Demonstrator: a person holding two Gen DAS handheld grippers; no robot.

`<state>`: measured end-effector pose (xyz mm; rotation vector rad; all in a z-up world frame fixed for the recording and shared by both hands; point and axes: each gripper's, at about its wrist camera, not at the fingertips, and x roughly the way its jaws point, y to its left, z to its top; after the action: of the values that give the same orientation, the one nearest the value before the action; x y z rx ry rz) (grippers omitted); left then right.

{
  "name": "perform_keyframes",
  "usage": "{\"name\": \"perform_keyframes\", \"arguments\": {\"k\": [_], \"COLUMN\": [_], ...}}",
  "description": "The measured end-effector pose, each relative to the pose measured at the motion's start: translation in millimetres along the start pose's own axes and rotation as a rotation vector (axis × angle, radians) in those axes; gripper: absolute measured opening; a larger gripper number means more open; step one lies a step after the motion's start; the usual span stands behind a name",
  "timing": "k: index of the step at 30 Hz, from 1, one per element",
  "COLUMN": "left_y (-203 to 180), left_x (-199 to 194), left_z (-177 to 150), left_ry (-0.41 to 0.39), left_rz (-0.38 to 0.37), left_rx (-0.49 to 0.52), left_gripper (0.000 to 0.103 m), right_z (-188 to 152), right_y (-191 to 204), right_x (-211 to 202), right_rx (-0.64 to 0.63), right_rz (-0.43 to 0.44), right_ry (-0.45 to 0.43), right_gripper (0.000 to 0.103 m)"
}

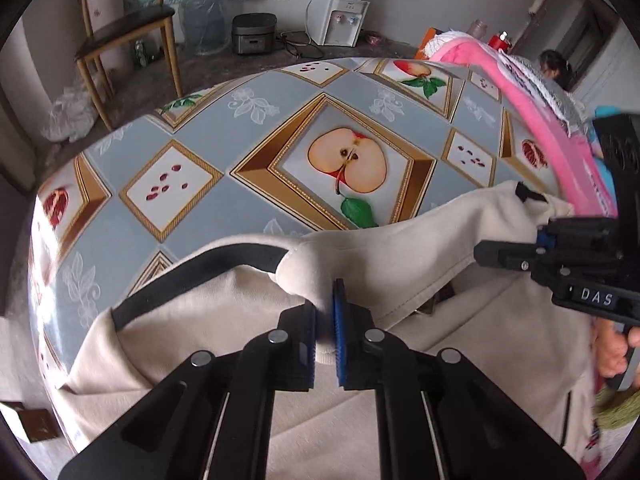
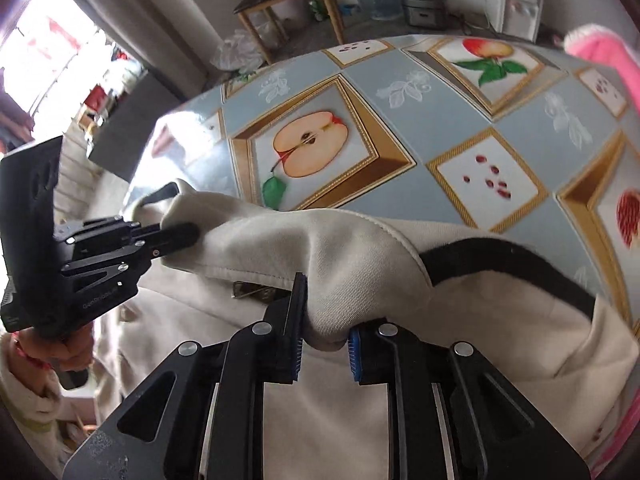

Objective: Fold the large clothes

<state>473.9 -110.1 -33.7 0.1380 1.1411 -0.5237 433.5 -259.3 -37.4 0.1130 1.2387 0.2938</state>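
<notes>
Left wrist view is showing the left tool (image 1: 325, 332) clenching a bunched fold of the cream garment (image 1: 224, 320) between its blue pads, just below the garment's black collar band (image 1: 192, 276). Right wrist view is showing the right tool (image 2: 324, 344) gripping another fold of the same garment, its collar band running off to the tool's right. Beyond both tools, the garment is lying on the fruit-patterned table (image 1: 200, 136).

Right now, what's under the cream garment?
Under the cream garment is the fruit-print tablecloth, visible only beyond its edge. Both tongs, left and right, pinch folds. Whatever lies beneath the fabric is covered.
</notes>
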Motion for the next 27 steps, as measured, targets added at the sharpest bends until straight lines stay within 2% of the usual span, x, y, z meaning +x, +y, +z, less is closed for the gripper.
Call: {"name": "perform_keyframes", "arguments": {"k": [8, 10, 11, 13, 14, 15, 18, 20, 21, 22, 24, 27], "left_y": [-27, -28, -29, -30, -30, -30, -27, -27, -26, -26, -25, -20], "left_x": [2, 4, 6, 8, 8, 7, 5, 5, 5, 5, 5, 4], "left_z": [-19, -18, -18, -16, -15, -16, -17, -18, -18, -18, -17, -17], "left_ry": [-0.029, -0.030, -0.029, -0.027, -0.027, -0.027, -0.027, -0.027, -0.028, -0.028, -0.026, -0.026], "left_rz": [0.116, 0.134, 0.140, 0.153, 0.152, 0.149, 0.132, 0.126, 0.123, 0.119, 0.114, 0.086], "left_rx": [0.235, 0.244, 0.242, 0.238, 0.236, 0.233, 0.228, 0.225, 0.219, 0.210, 0.196, 0.150], "left_gripper": [0.008, 0.008, 0.008, 0.008, 0.008, 0.008, 0.008, 0.008, 0.008, 0.008, 0.008, 0.008], "right_z": [-30, -31, -31, -34, -39, -39, -63, -68, -72, -72, -64, -43], "right_y": [-10, -12, -20, -26, -31, -31, -53, -61, -69, -69, -54, -12], "right_x": [2, 1, -1, -8, -17, -17, -58, -72, -98, -98, -124, -103], "right_rx": [-0.048, -0.035, 0.016, 0.054, 0.068, 0.068, 0.143, 0.177, 0.220, 0.220, 0.185, 0.088], "right_rz": [0.030, 0.038, 0.060, 0.052, 0.039, 0.039, 0.036, 0.002, -0.051, -0.051, -0.057, -0.026], "right_ry": [0.024, 0.016, 0.009, -0.011, -0.031, -0.031, -0.099, -0.129, -0.209, -0.209, -0.308, -0.301], "right_gripper": [0.017, 0.017, 0.018, 0.035, 0.053, 0.062, 0.067, 0.067, 0.067, 0.062, 0.049, 0.035]}}
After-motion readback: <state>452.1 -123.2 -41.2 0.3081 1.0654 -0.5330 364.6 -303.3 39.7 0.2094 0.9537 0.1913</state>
